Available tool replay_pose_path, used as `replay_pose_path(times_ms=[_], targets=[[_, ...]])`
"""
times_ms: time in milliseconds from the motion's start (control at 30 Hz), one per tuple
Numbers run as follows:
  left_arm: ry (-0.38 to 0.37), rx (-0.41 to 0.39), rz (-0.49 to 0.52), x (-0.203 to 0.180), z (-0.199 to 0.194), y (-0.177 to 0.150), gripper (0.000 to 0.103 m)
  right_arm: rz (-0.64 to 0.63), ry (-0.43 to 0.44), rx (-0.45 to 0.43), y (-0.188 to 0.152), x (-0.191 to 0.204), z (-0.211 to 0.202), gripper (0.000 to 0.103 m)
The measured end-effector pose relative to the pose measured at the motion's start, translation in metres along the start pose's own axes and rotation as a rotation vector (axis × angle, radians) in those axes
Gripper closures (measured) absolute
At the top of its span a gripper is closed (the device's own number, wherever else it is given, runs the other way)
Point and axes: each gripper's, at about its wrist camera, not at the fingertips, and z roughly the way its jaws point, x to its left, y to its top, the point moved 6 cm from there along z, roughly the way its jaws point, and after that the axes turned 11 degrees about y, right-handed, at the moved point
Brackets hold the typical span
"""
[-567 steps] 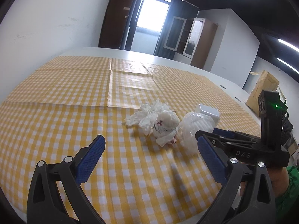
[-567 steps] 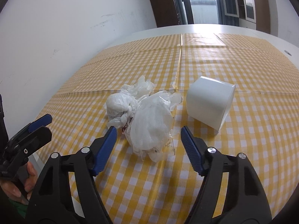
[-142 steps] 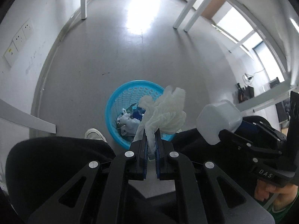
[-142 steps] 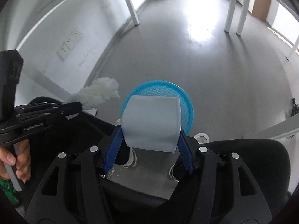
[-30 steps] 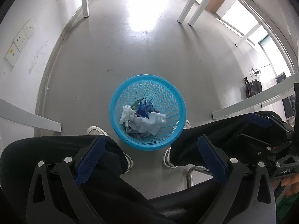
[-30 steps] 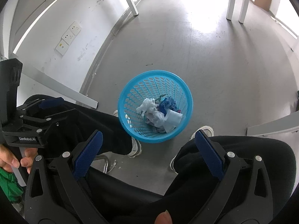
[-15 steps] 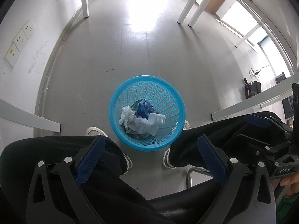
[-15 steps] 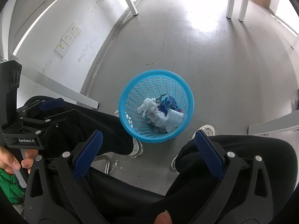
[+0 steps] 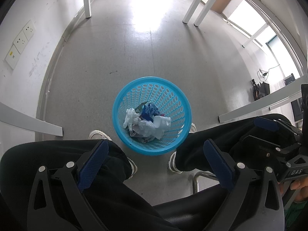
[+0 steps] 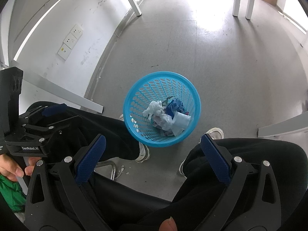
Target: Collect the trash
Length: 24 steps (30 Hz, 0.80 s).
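A blue perforated waste basket [image 9: 174, 88] [image 10: 184, 82] stands on the grey floor between a seated person's feet. Inside it lie a crumpled white tissue [image 9: 130, 118] [image 10: 156, 106], a white plastic cup [image 9: 161, 122] [image 10: 181, 122], clear plastic wrap and blue scraps. My left gripper [image 9: 156, 160] hangs high above the basket, open, nothing between its blue pads. My right gripper [image 10: 153, 156] is also open and empty above the basket. Each gripper shows at the edge of the other's view.
The person's black-trousered legs [image 9: 57, 154] [image 10: 250, 154] and white shoes [image 9: 99, 134] flank the basket. A chair's metal frame [image 9: 196, 179] sits below. White table legs [image 9: 86, 0], a table edge [image 9: 259, 104] and a wall with sockets [image 10: 70, 41] surround the open floor.
Since 4.7 s ago both grippers have let go: the tissue and the white cup now lie in the basket. Over the last second the views barely shift.
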Motion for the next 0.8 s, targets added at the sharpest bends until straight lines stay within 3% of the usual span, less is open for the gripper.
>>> replay_pose_path(times_ms=[800], targets=[[0.0,0.002,0.001,-0.001,-0.0002,0.001,0.006,0.011,0.009,0.002,-0.0013,-0.0022,0.0004,0.009]])
